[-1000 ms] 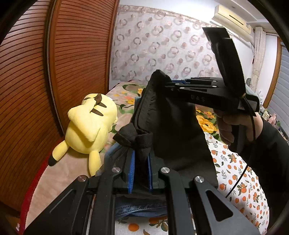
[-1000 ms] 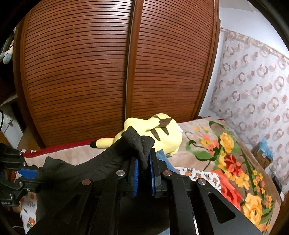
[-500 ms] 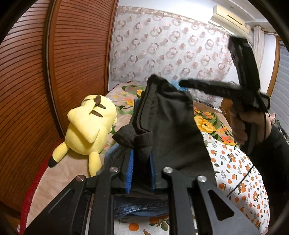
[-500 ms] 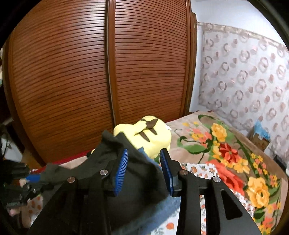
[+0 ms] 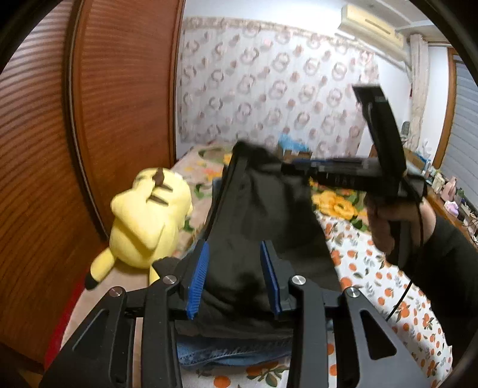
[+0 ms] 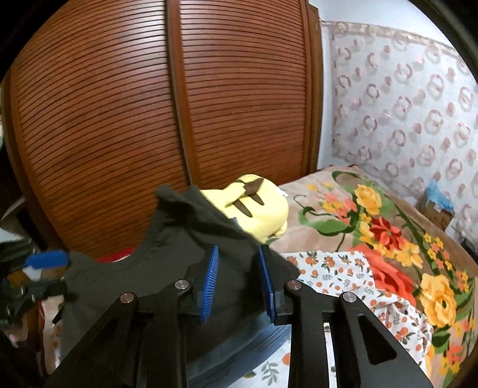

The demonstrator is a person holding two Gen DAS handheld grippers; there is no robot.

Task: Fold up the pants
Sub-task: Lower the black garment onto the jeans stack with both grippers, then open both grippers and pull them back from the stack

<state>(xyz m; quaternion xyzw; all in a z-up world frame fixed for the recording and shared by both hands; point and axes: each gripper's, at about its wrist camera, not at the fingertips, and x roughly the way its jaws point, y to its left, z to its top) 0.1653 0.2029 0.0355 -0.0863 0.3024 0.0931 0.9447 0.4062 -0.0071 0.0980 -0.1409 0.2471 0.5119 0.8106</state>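
A brown louvred wardrobe fills the back of the right wrist view and the left side of the left wrist view, standing close along the bed's edge. A curtain printed with rings covers the far wall, with an air conditioner above it; no writing can be read on either. The bed carries a blanket with large flowers, and over its near part a sheet printed with small oranges. That printed sheet lies bare to the right of the clothes.

The dark pants are on the bed in front of both grippers, bunched and raised into a peak, resting on a folded piece of blue denim. A yellow plush toy lies just beside them, between the pants and the wardrobe.

The left gripper has its blue-padded jaws spread apart, with pants cloth lying loose between them. The right gripper also stands with its jaws parted over the cloth, clamping nothing. In the left wrist view the right gripper's side is blurred; pale marks on its body cannot be read. The person's right hand grips its handle, above the orange-print sheet.
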